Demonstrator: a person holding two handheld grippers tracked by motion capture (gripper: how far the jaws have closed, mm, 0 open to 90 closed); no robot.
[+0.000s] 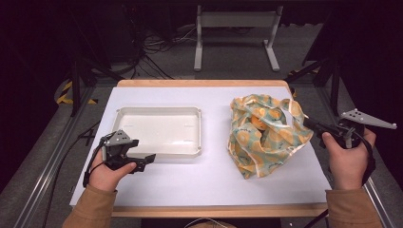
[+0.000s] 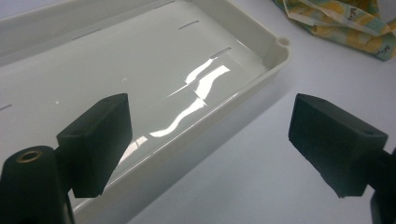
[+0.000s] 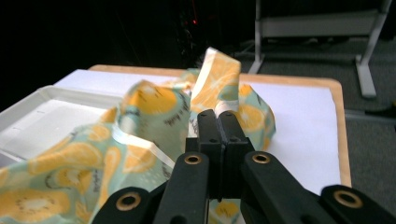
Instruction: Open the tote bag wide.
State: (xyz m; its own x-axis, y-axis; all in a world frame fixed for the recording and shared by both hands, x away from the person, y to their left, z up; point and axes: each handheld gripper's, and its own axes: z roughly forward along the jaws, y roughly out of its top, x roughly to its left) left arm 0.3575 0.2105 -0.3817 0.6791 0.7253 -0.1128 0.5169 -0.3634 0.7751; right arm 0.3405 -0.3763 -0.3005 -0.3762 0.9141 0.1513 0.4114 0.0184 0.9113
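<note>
A crumpled cloth bag [image 1: 261, 137] printed with orange slices on pale green lies on the right half of the white table. My right gripper [image 1: 309, 124] reaches it from the right. Its jaws are pressed together on the bag's handle strip [image 3: 215, 60], which stands up just past the tips [image 3: 218, 116]. A white plastic tray [image 1: 159, 110] sits empty at the left centre. My left gripper [image 1: 142, 151] rests at the tray's near left corner. It is open, its jaws [image 2: 210, 135] straddling the tray's rim [image 2: 261, 79] with nothing held.
The table's wooden edge [image 1: 204, 83] frames the white sheet. Beyond the table there is a grey floor with cables [image 1: 152, 45] and a metal stand [image 1: 235, 21]. Dark frame rails [image 1: 47, 161] run along both sides.
</note>
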